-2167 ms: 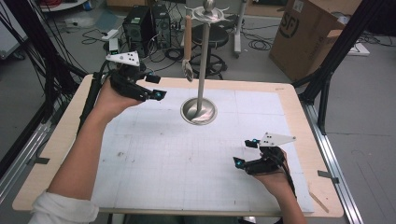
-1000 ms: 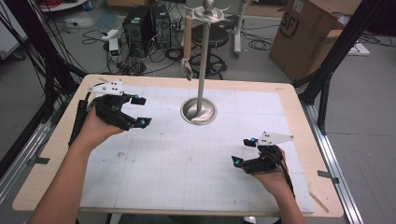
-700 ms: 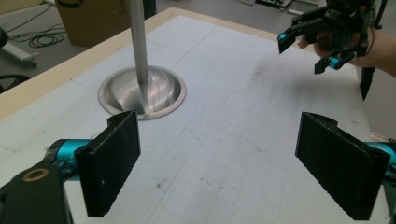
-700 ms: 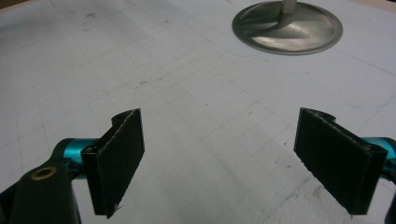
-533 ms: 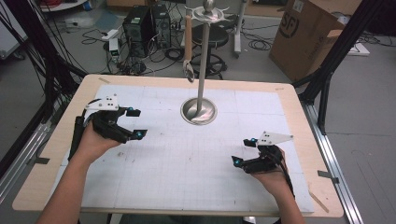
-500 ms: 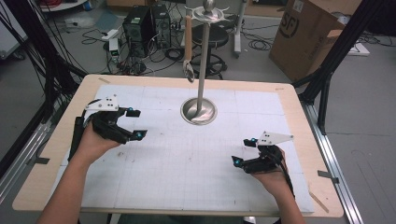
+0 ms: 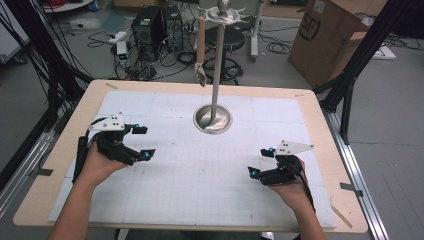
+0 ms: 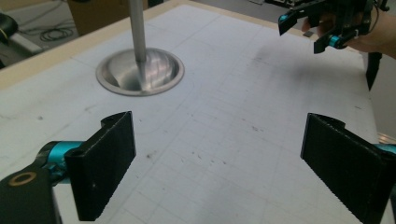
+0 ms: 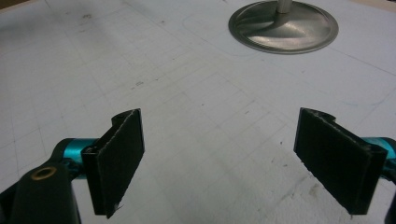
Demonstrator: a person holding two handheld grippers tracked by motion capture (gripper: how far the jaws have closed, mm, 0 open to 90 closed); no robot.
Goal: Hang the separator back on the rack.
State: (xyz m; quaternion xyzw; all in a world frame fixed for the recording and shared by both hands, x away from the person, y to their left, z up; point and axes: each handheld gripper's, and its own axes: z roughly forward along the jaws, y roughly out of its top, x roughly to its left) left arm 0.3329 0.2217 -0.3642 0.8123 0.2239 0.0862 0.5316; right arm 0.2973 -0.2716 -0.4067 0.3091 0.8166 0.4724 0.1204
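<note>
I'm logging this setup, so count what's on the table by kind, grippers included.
Metal stand: 1
Utensil hanging from the stand: 1
Grippers, left gripper and right gripper, both open and empty: 2
Total: 4

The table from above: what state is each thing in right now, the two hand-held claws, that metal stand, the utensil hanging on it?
Left gripper: open, empty; jaws just been opening.
Right gripper: open, empty, low over the table.
Metal stand: upright, round base flat on the white mat.
Wooden-handled utensil: hanging from the stand's top, clear of the table.
</note>
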